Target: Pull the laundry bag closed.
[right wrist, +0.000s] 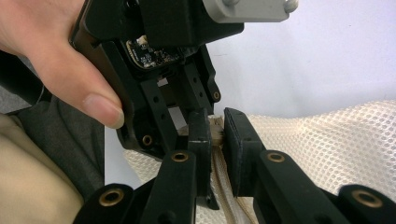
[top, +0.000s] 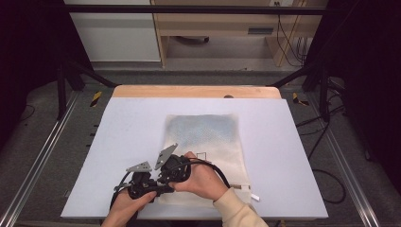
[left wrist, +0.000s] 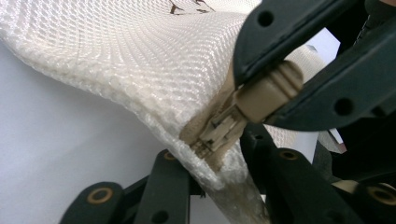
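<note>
A cream mesh bag lies flat on the white table, its long axis running from the near edge away from the person; the far part looks bluish from something inside. Both grippers meet at the bag's near left corner, so the bag stretches ahead and to the right of them.

The left gripper, in the person's left hand, sits at the near edge. In the left gripper view its jaws rise under the bag's corner with the zipper seam passing down between them — they appear closed on the fabric edge there, though the contact itself is hidden by the mesh. The corner is lifted off the table and curves up over the jaws.

The right gripper, held by the right hand with a cream sleeve behind it, is just beside and slightly beyond the left one, touching or nearly so. Seen from the left gripper view, its two jaws come in from the upper right and clamp the tan zipper pull, which points up and right, away from the slider at the corner. In the right gripper view the jaws stand nearly together with the pale pull pinched between them — the zipper tape runs down toward the camera.

A white tag lies at the bag's near right corner, well apart from both grippers.
</note>
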Available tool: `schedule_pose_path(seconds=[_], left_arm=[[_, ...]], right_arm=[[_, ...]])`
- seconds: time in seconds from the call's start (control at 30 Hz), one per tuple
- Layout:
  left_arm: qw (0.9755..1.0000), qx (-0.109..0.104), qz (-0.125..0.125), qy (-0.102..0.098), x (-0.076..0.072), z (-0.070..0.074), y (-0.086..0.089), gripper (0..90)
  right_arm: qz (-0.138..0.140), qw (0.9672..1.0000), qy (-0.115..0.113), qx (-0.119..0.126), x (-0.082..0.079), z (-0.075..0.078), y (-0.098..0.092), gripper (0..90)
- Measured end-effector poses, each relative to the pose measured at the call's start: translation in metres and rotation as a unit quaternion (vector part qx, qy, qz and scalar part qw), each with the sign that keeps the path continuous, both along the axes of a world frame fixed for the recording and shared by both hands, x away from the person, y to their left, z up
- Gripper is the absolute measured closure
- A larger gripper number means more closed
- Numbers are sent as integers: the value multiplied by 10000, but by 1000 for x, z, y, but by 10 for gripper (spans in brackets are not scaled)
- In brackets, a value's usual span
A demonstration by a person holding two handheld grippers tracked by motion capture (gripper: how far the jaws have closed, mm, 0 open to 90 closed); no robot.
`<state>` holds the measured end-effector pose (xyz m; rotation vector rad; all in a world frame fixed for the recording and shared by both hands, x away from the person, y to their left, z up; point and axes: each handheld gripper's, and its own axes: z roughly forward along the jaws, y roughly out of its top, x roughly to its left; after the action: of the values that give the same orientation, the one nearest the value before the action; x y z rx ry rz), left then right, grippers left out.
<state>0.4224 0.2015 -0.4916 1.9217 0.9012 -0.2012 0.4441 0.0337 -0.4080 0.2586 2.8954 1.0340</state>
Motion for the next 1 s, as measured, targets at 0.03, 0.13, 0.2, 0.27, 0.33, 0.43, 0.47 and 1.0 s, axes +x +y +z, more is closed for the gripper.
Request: schedule_pose_path(seconds=[0.03, 0.13, 0.2, 0.27, 0.33, 0.43, 0.47, 1.0], left_arm=[[10000, -3, 1, 10, 0, 0, 0, 762], [10000, -11, 1, 33, 1, -1, 0, 790], [10000, -49, 15, 71, 1, -1, 0, 810], [9999, -61, 11, 83, 1, -1, 0, 822], [9999, -59, 4, 93, 2, -1, 0, 832], [9999, -40, 9, 95, 2, -1, 0, 842], [9999, -41, 10, 97, 2, -2, 0, 846], [10000, 36, -11, 56, 2, 0, 3, 873]], right_arm=[[-3, 10000, 0, 2, 0, 0, 0, 820], [-1, 10000, -31, -30, 0, 0, -1, 820], [4, 10000, -34, 1, 0, 0, -1, 819], [5, 10000, -51, 0, 0, 0, -1, 820], [4, 10000, -55, 7, 0, 0, -2, 820], [39, 9999, -99, -5, 0, -1, -2, 819], [38, 9999, -97, -8, 0, -2, -2, 819], [89, 9997, -202, -120, -1, -8, -7, 820]])
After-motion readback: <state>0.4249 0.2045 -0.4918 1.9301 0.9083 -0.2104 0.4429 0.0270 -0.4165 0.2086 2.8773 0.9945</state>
